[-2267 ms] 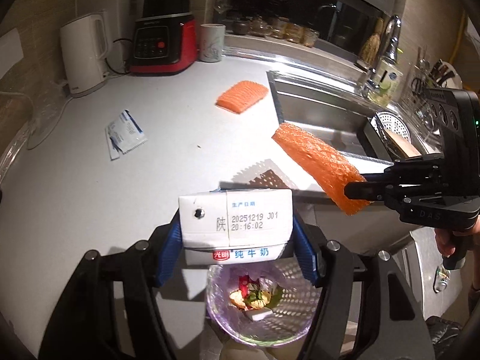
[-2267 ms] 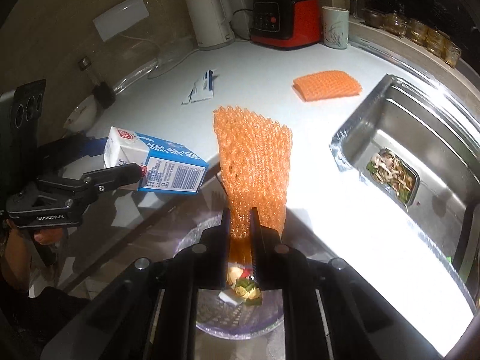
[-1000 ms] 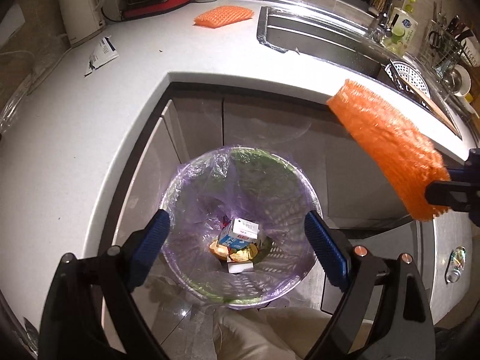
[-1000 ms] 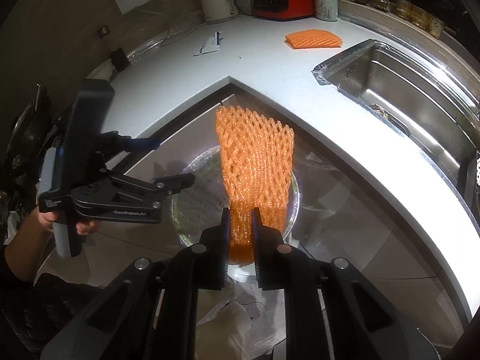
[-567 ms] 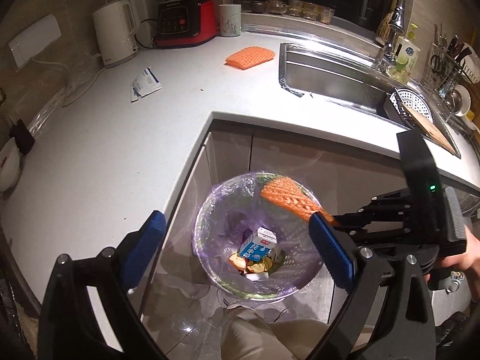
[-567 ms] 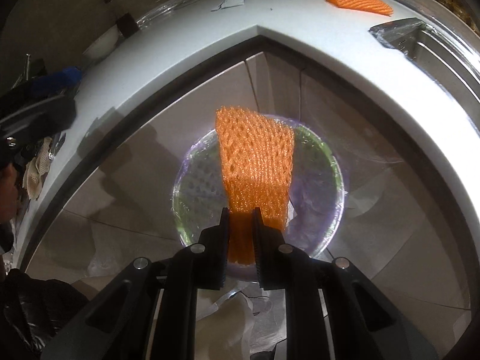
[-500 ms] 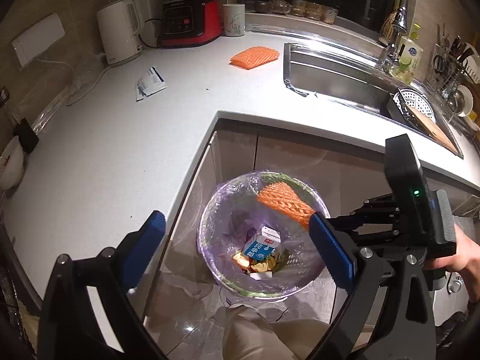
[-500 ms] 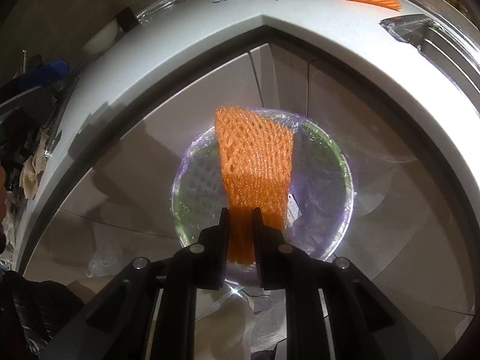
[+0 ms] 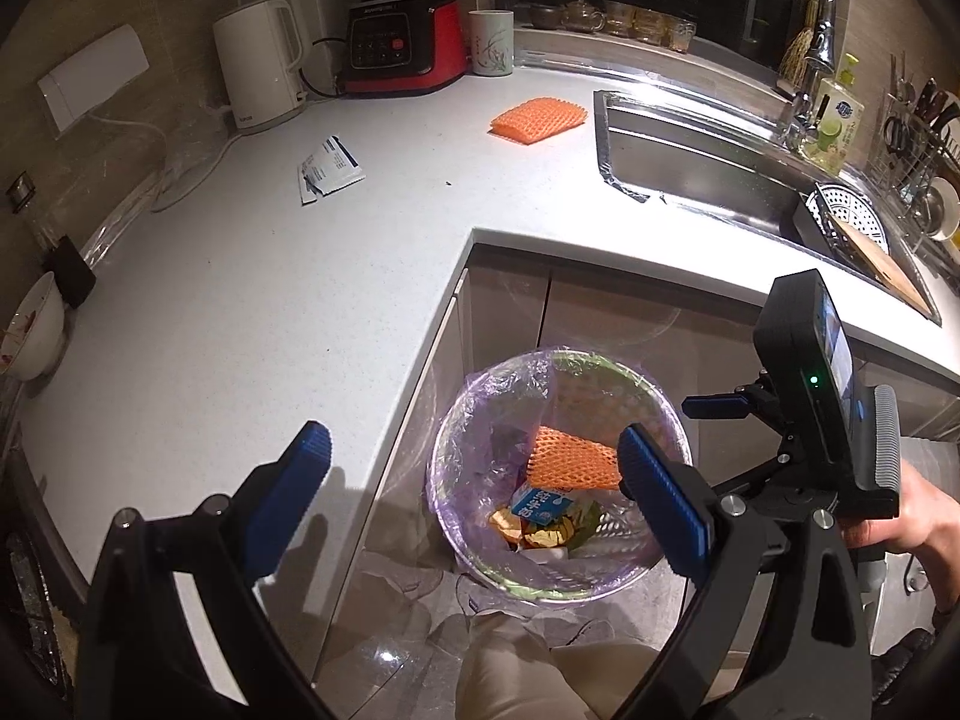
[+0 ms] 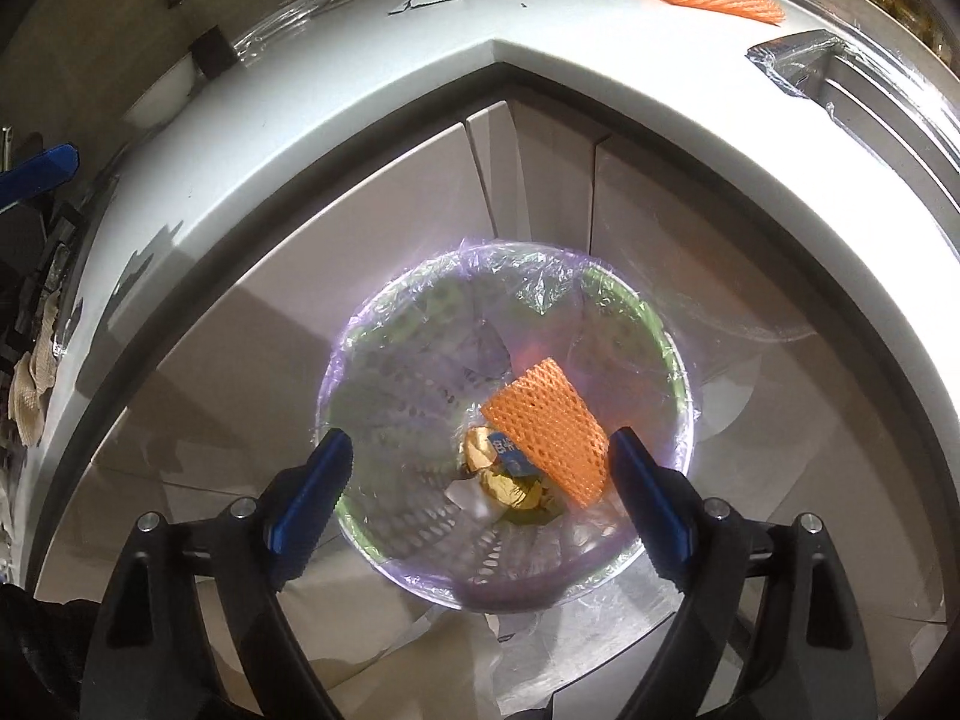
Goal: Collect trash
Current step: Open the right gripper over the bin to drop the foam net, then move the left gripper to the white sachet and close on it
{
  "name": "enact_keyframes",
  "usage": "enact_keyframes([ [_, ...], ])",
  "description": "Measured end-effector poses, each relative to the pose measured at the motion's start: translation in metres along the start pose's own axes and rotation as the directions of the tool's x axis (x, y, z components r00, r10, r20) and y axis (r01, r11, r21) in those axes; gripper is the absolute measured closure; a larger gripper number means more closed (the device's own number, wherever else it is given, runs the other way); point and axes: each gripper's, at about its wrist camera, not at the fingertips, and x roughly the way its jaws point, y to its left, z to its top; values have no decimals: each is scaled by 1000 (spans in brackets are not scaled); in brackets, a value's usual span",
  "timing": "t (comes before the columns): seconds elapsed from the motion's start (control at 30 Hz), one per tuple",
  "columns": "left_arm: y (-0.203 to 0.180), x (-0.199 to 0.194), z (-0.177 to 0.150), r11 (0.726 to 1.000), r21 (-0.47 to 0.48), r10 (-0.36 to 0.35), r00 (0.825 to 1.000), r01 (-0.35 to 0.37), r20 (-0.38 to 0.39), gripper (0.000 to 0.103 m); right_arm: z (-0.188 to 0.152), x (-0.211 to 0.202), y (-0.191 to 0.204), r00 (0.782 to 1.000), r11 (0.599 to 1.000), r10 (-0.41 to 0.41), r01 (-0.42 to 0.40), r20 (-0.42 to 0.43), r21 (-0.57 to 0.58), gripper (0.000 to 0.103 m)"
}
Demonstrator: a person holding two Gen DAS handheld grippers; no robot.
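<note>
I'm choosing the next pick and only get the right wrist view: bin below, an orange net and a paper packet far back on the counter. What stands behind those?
Observer: A white kettle, a red blender and a cup stand upright along the wall.
Operator: Is the left claw carrying anything?
Observer: No. The left claw is open, with nothing between its fingers.
Operator: What's inside the sink?
Observer: At the right end of the sink sits a white perforated basket with a wooden board resting across it.
</note>
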Motion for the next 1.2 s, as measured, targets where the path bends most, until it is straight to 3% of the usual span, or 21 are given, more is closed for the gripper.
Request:
enact_keyframes([
  [0.2, 12, 14, 25, 1000, -20, 16, 1000, -16, 8, 8, 9, -32, -4, 998, 999, -44, 42, 45, 33, 14],
  [0.37, 43, 51, 73, 996, -87, 38, 999, -38, -2, 8, 22, -74, -4, 984, 994, -102, 97, 145, 43, 6],
  [0.57, 92, 116, 142, 982, -164, 94, 995, -96, -22, 8, 39, -96, -13, 968, 984, -157, 138, 194, 108, 3],
  [0.67, 114, 151, 172, 972, -183, 139, 989, -146, -47, 8, 49, -93, -19, 965, 975, -186, 158, 184, 155, 3],
  [0.77, 135, 185, 197, 968, -200, 139, 987, -152, -79, 8, 58, -85, -24, 966, 963, -208, 175, 153, 203, 3],
  [1.0, 175, 247, 227, 957, -279, 44, 990, -81, -136, 8, 77, -63, -30, 964, 935, -250, 217, 88, 282, 3],
  [1.2, 184, 269, 238, 952, -302, 6, 992, -43, -122, 8, 95, -55, -30, 959, 920, -276, 245, 62, 306, 3],
])
